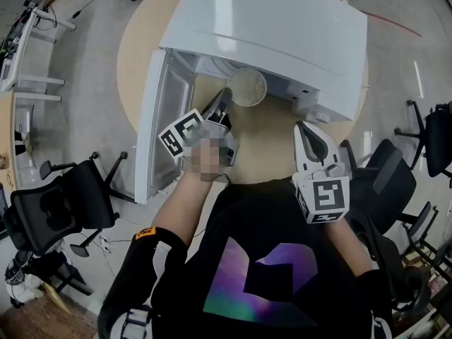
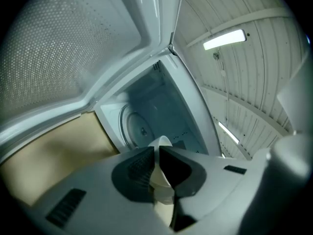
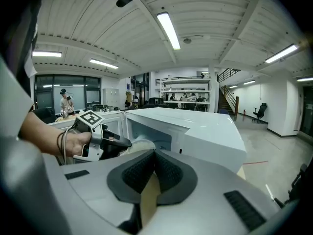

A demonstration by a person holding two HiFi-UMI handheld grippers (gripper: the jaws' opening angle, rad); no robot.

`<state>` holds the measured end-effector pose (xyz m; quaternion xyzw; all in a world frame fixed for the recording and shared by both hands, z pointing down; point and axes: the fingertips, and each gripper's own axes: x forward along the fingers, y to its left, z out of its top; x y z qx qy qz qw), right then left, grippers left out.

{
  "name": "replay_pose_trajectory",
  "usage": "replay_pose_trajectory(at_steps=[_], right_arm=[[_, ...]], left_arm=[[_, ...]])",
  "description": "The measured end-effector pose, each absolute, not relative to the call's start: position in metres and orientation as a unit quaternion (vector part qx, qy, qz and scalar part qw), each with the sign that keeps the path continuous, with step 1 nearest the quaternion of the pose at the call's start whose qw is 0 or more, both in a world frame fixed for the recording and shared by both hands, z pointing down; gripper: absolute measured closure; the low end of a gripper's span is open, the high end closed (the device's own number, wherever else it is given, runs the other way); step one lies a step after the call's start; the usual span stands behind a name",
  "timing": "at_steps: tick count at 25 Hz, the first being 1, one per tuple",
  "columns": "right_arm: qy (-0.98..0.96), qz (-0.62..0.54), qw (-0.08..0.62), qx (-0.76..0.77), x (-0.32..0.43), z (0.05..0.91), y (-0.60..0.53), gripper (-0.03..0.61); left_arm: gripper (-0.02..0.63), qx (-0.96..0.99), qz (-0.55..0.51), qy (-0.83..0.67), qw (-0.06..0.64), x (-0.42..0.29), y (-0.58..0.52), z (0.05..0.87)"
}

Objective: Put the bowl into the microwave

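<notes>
A pale cream bowl [image 1: 247, 87] hangs at the mouth of the open white microwave [image 1: 282, 27]. My left gripper [image 1: 226, 97] is shut on its near rim. In the left gripper view the bowl's rim [image 2: 162, 175] is pinched between the black pads, and the cavity with its round turntable [image 2: 136, 127] lies straight ahead. My right gripper [image 1: 305, 127] hovers over the table to the right of the opening, shut with nothing in it. From the right gripper view I see the bowl [image 3: 142, 145], the left gripper [image 3: 105, 143] and the microwave [image 3: 195, 131].
The microwave door [image 1: 159, 126] stands swung open on the left, close beside my left hand. The microwave sits on a round wooden table [image 1: 268, 147]. Office chairs [image 1: 56, 207] stand around it on the floor.
</notes>
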<state>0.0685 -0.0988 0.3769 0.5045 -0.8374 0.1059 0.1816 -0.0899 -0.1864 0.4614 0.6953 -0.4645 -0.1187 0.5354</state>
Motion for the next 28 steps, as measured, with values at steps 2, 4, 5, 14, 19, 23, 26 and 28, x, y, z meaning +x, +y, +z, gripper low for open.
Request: replay_pose_trajectory(at_steps=[2, 4, 5, 14, 19, 23, 26, 28], right_arm=[[-0.841, 0.102, 0.182, 0.499, 0.065, 0.378, -0.104, 0.563], [-0.846, 0.098, 0.183, 0.492, 0.059, 0.379, -0.111, 0.563], [-0.848, 0.097, 0.182, 0.488, 0.056, 0.378, -0.114, 0.563], [-0.863, 0.090, 0.183, 0.463, 0.038, 0.376, -0.130, 0.563], [-0.864, 0.091, 0.188, 0.458, 0.036, 0.378, -0.133, 0.563], [-0.863, 0.092, 0.195, 0.457, 0.036, 0.379, -0.135, 0.563], [-0.861, 0.096, 0.199, 0.458, 0.037, 0.382, -0.136, 0.563], [-0.860, 0.096, 0.201, 0.459, 0.038, 0.383, -0.136, 0.563]], left_arm=[[0.537, 0.694, -0.119, -0.468, 0.534, -0.091, -0.192, 0.461], [0.537, 0.692, -0.119, -0.471, 0.534, -0.092, -0.198, 0.461], [0.535, 0.691, -0.119, -0.474, 0.533, -0.092, -0.201, 0.461], [0.537, 0.680, -0.141, -0.485, 0.532, -0.094, -0.240, 0.463], [0.536, 0.668, -0.159, -0.487, 0.539, -0.094, -0.259, 0.468], [0.537, 0.657, -0.171, -0.486, 0.551, -0.094, -0.269, 0.474], [0.535, 0.651, -0.180, -0.485, 0.555, -0.092, -0.277, 0.477], [0.535, 0.652, -0.184, -0.483, 0.555, -0.090, -0.283, 0.477]])
